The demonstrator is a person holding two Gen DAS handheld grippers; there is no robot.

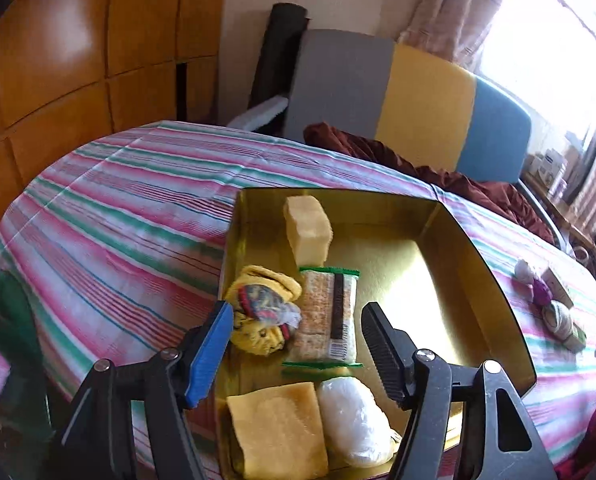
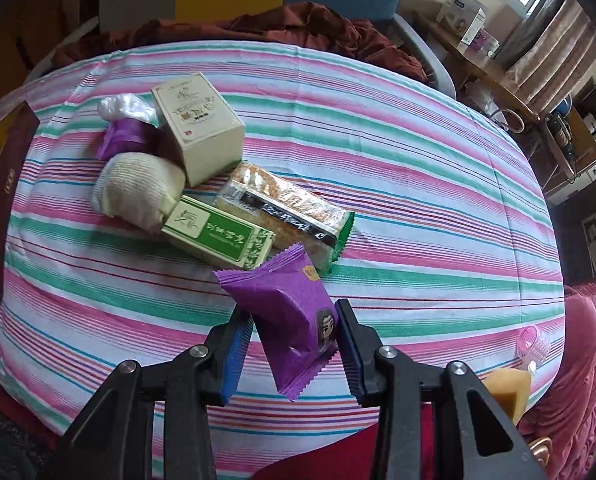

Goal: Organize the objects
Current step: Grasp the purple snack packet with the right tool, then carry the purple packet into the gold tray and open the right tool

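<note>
Our left tongs hang wide open and empty over the gold-lined box, where a green-edged cracker packet lies between the jaws with a yellow sock bundle at its nine o'clock. Our right tongs are closed on a purple snack packet above the striped bedspread; a green tea box lies at eleven o'clock.
</note>
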